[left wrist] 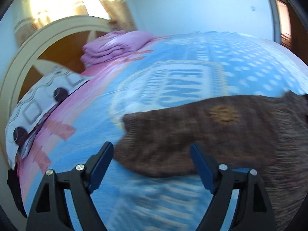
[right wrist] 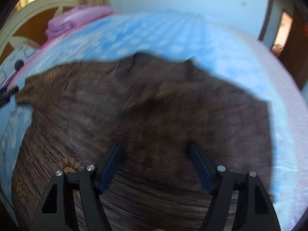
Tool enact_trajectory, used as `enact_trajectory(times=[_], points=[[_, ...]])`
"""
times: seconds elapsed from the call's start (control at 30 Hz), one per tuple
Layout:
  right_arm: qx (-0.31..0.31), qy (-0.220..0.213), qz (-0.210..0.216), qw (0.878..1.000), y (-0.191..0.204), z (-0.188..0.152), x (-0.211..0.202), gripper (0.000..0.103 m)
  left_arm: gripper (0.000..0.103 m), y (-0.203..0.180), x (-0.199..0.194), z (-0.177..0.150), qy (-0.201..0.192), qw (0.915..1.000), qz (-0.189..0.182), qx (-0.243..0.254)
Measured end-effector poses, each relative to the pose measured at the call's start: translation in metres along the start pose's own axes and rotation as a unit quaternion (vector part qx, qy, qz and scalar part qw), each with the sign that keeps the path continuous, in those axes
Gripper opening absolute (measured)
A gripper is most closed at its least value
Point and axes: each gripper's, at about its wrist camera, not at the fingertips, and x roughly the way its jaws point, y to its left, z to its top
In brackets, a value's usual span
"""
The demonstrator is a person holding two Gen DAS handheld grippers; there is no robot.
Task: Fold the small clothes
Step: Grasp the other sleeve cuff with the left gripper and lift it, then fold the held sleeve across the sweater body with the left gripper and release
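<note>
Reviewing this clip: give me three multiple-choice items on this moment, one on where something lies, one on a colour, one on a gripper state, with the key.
1. Where does the folded pink bedding lie?
A. at the far end of the bed by the headboard
B. on the brown garment
C. between the left gripper's fingers

2. What colour is the knitted garment spread on the bed cover?
A. white
B. brown
C. green

3. How does the right gripper stand?
A. shut on the garment
B. shut on nothing
C. open over the garment

Key: 1 A, the pink stack sits beside the cream headboard; 2 B, the knit is dark brown in both views; 3 C, its blue fingers stand well apart with nothing clamped.
</note>
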Motion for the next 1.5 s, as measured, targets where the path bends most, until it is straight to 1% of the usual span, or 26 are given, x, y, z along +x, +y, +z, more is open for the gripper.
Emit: enact_trajectory(times=[0.03,0.07,0.1,0.13,0.17,0.2,0.23,0.27,0.3,0.33,0.43,0.47,0.5,0.53,0.57,0.6,0.63,0.67,0.7,0.83,0.93,1.0,1.1,1.2,1.3,1.5], points=[[-0.006,0.003,-0.001,1.0,0.006,0.0,-0.002,0.073,0.085,0.01,0.005,-0.001,0.004,0.9999,0.007,-0.008],[-0.004,0.003,0.008,1.0,0.009,0.0,-0.007,0.073,0.085,0.025,0.012,-0.002,0.01,0.9996,0.014,-0.023],[-0.001,-0.007,0.021,1.0,0.009,0.001,-0.014,0.073,0.086,0.035,0.016,-0.003,0.014,0.9992,0.016,-0.033],[0.001,-0.025,0.02,0.999,0.009,0.0,-0.022,0.073,0.088,0.044,0.021,-0.004,0.02,0.9987,0.015,-0.044],[-0.002,-0.042,0.009,0.999,0.009,-0.002,-0.028,0.073,0.089,0.055,0.027,-0.005,0.026,0.9979,0.013,-0.057],[-0.014,-0.046,-0.01,0.999,0.011,-0.005,-0.028,0.073,0.089,0.059,0.03,-0.005,0.029,0.9973,0.012,-0.066],[-0.028,-0.034,-0.025,0.999,0.014,-0.01,-0.022,0.073,0.089,0.064,0.036,-0.004,0.036,0.9963,0.007,-0.078],[-0.042,-0.016,-0.032,0.998,0.018,-0.014,-0.012,0.074,0.089,0.066,0.04,-0.004,0.042,0.9953,-0.003,-0.087],[-0.042,-0.021,-0.032,0.998,0.019,-0.018,-0.01,0.075,0.089,0.066,0.044,-0.003,0.05,0.9941,-0.016,-0.095],[-0.041,-0.026,-0.037,0.998,0.019,-0.017,-0.012,0.079,0.089,0.064,0.051,-0.002,0.064,0.9915,-0.038,-0.107],[-0.043,-0.027,-0.053,0.997,0.021,-0.016,-0.012,0.083,0.086,0.058,0.066,-0.002,0.091,0.9829,-0.082,-0.138],[-0.044,-0.03,-0.058,0.997,0.023,-0.016,-0.013,0.083,0.086,0.052,0.072,-0.003,0.104,0.9817,-0.087,-0.134],[-0.046,-0.032,-0.061,0.997,0.023,-0.017,-0.014,0.084,0.079,0.046,0.077,-0.004,0.115,0.9816,-0.083,-0.127],[-0.048,-0.034,-0.063,0.996,0.023,-0.02,-0.016,0.084,0.077,0.04,0.084,-0.006,0.12,0.982,-0.078,-0.124],[-0.048,-0.036,-0.064,0.996,0.024,-0.02,-0.016,0.084,0.076,0.038,0.083,-0.005,0.11,0.9835,-0.072,-0.125],[-0.047,-0.036,-0.063,0.996,0.022,-0.02,-0.016,0.084,0.061,0.035,0.082,-0.004,0.109,0.9837,-0.077,-0.121],[-0.044,-0.037,-0.061,0.997,0.022,-0.021,-0.017,0.084,0.048,0.034,0.081,-0.002,0.108,0.9835,-0.085,-0.118],[-0.041,-0.037,-0.058,0.997,0.021,-0.025,-0.02,0.084,0.015,0.03,0.079,0.001,0.107,0.9832,-0.097,-0.112],[-0.036,-0.037,-0.053,0.997,0.018,-0.025,-0.018,0.084,0.01,0.029,0.078,0.002,0.109,0.9823,-0.107,-0.108],[-0.019,-0.035,-0.038,0.998,0.013,-0.024,-0.015,0.086,0.009,0.029,0.071,0.008,0.115,0.9814,-0.105,-0.111],[-0.013,-0.033,-0.029,0.999,0.012,-0.022,-0.014,0.086,0.009,0.034,0.06,0.014,0.109,0.9817,-0.099,-0.12],[-0.001,-0.034,-0.013,0.999,0.006,-0.022,-0.018,0.086,0.009,0.033,0.053,0.021,0.104,0.9823,-0.096,-0.122],[0.013,-0.044,-0.011,0.999,-0.003,-0.025,-0.033,0.086,0.009,0.029,0.038,0.034,0.09,0.9834,-0.102,-0.12],[0.015,-0.057,-0.009,0.998,-0.015,-0.029,-0.055,0.086,0.009,0.019,0.017,0.048,0.071,0.9842,-0.116,-0.114],[0.018,-0.067,-0.011,0.998,-0.033,-0.037,-0.079,0.086,0.009,0.005,-0.004,0.063,0.057,0.9826,-0.137,-0.111],[0.037,-0.077,-0.041,0.995,-0.077,-0.066,-0.112,0.086,0.009,-0.033,-0.051,0.09,0.033,0.9781,-0.176,-0.106]])
